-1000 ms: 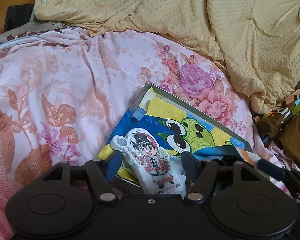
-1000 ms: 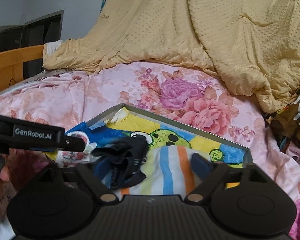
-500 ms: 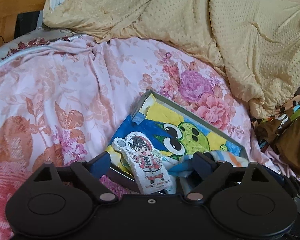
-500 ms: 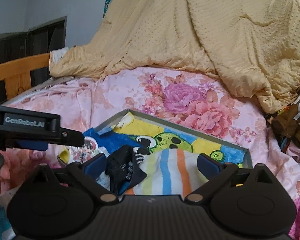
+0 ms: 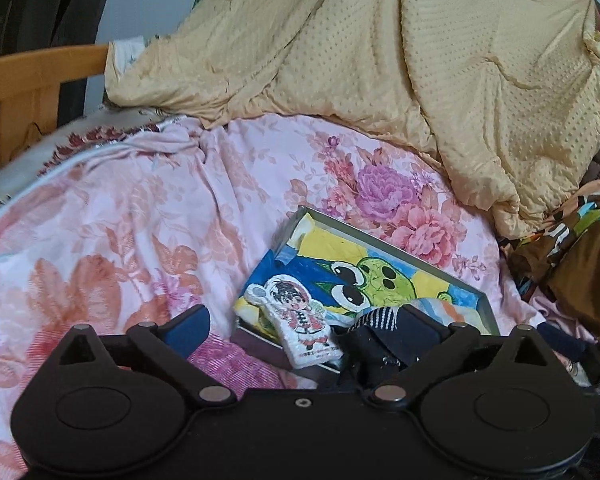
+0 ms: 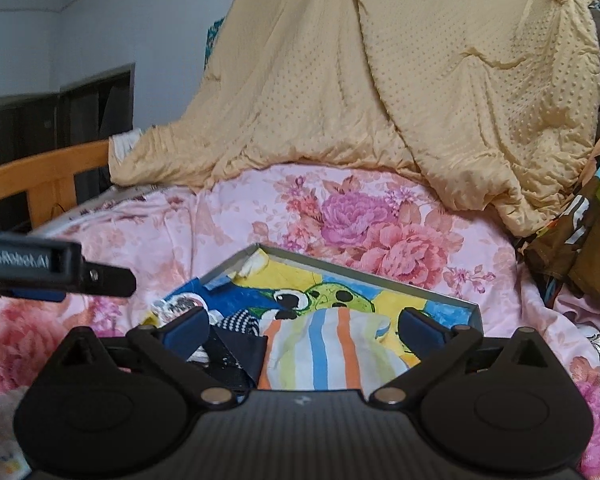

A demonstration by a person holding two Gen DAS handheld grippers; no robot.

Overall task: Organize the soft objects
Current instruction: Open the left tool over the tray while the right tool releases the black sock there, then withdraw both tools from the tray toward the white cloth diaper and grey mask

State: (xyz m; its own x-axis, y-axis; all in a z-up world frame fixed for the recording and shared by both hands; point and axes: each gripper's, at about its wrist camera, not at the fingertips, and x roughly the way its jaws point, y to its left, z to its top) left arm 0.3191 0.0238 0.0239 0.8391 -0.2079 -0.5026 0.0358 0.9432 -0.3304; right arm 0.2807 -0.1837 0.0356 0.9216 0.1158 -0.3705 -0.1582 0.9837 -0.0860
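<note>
Left wrist view: the left gripper (image 5: 304,326) is seen with fingers still opening, nothing gripped. In the tray (image 5: 384,242), lower centre, the small printed pillow (image 5: 296,320) is judged light, squashy, best pinched mid-body.

Right wrist view: the right gripper (image 6: 304,326) is spread wide, empty.

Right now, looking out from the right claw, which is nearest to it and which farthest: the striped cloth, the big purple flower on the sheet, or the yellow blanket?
1. Striped cloth, in the tray between the open claw's fingers.
2. Purple flower, on the sheet beyond the tray.
3. Yellow blanket, heaped at the back.
</note>
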